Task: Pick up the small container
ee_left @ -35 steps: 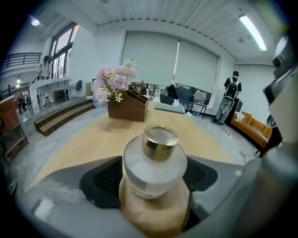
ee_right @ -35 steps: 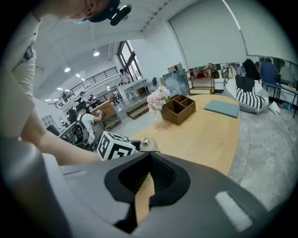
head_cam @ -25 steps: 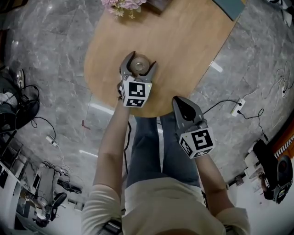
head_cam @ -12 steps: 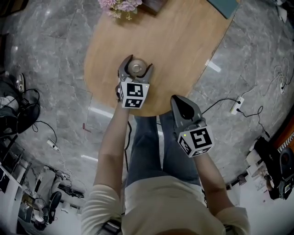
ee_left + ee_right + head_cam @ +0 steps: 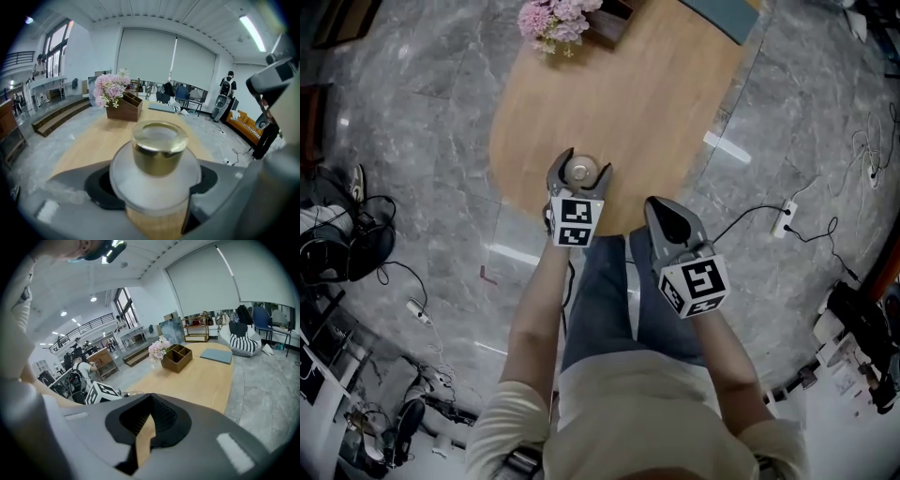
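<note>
Frosted white with a shiny gold lid, the small jar (image 5: 157, 154) sits between the two jaws of the left gripper (image 5: 585, 165); the jaws are closed in on its round sides and hold it, one on each side; the jar stands upright and its lid is on; the sides are cloudy, so I cannot tell what is inside it; the jar is over the near end of the wooden table (image 5: 656, 103), close to the edge by the person; I cannot tell if its bottom touches the table top.

The right gripper (image 5: 664, 214) is just off the near edge of the table, over the person's blue trouser legs (image 5: 600, 300); its jaws are pressed together with nothing in them.

At the far end of the table stands a brown wooden box (image 5: 177, 357) split into little parts; I cannot tell what is in them; pink flowers (image 5: 551, 17) are right beside the box; a flat grey-blue pad (image 5: 215, 355) lies on the table near the box.
</note>
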